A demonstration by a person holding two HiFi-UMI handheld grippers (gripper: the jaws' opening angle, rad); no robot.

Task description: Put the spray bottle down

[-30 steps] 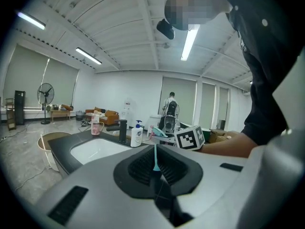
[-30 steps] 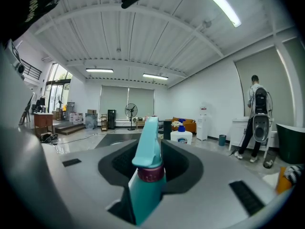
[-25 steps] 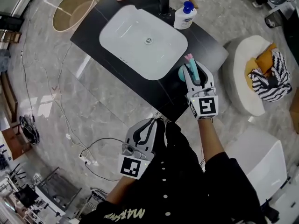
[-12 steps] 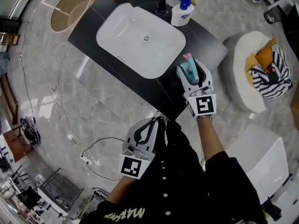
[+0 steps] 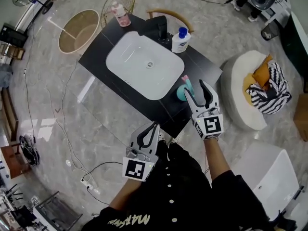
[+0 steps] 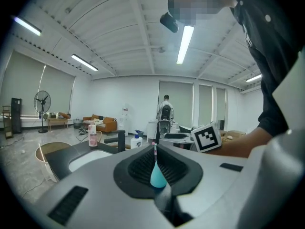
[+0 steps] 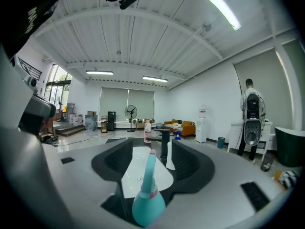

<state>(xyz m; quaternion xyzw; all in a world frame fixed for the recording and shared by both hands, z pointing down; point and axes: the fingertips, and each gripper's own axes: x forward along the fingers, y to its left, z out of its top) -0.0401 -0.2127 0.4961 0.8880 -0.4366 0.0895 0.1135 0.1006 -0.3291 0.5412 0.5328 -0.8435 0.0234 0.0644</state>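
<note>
Nearest the person's dark clothing, the left gripper hung below the counter's near corner with its jaws together and nothing in them; its own view showed only a thin slit through which the bottle appeared far ahead. Just beyond and to the right, the right gripper pointed at the counter with its jaws opening, already wide apart. The teal spray bottle stood upright between them with its pink-tipped nozzle up, and neither pad touched it. In the right gripper view there was clear space on both sides of the bottle's neck, though the gripper's own body hid its base. The bottle sat on the black counter near the right-hand near corner, just beside the white sink. Farther back on the counter stood the dark faucet, a white pump bottle with a blue cap beside it, and a pink bottle at the far corner. A round basket lay on the floor beyond the counter's left end, and a white round seat carrying a striped cloth stood off to the right. By this reading the putting-down was essentially done: the bottle looked to be resting on the counter and released. What remained, in my judgement, was drawing the open jaws back without brushing the bottle over.
</note>
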